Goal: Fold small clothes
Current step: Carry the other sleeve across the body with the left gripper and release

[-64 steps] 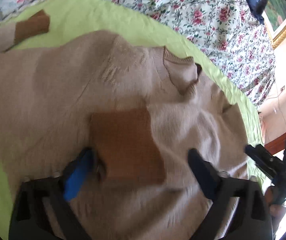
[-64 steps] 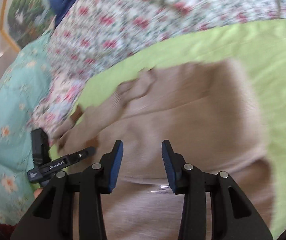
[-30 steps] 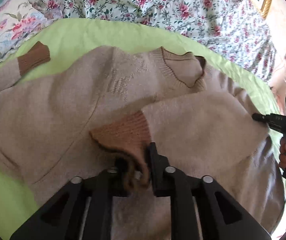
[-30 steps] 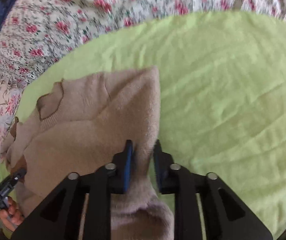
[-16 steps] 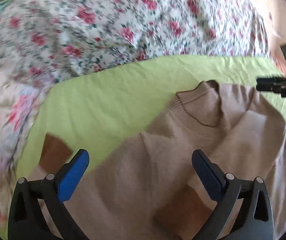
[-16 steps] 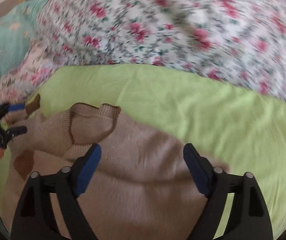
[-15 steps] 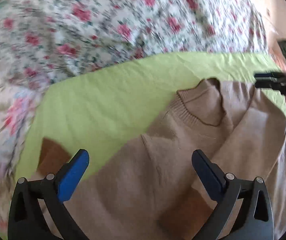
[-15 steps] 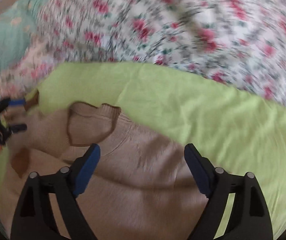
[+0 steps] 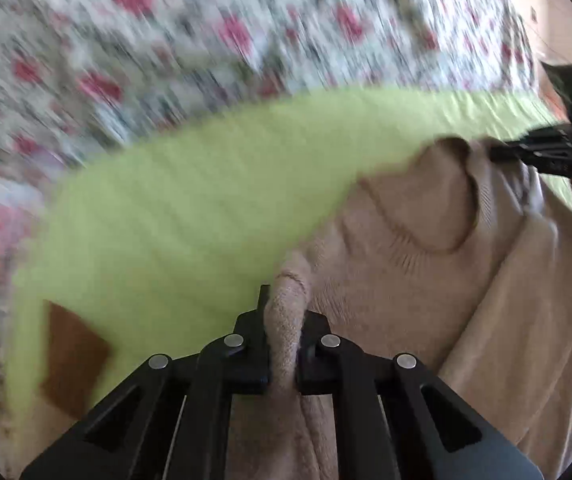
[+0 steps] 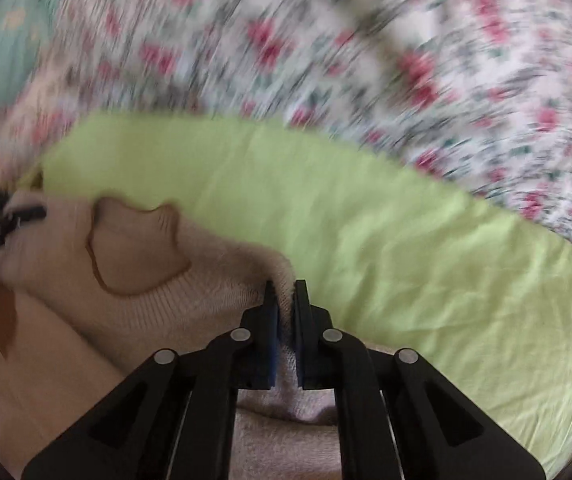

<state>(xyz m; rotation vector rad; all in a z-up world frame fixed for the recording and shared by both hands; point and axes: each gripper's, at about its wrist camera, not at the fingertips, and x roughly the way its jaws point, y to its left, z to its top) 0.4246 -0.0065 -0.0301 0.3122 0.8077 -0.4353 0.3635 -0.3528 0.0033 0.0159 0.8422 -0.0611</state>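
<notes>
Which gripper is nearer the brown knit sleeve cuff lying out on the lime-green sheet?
Left. The left gripper pinches the beige knit sweater at one shoulder, with the brown cuff just to its left. The right gripper grips the opposite shoulder, beyond the neckline.

Both wrist views, apparently close, share the sweater.

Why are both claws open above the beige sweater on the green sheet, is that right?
Not quite: both claws are shut, each pinching a fold of the beige sweater. The left claw shows it in the left wrist view, the right claw in the right wrist view. The green sheet is right.
</notes>
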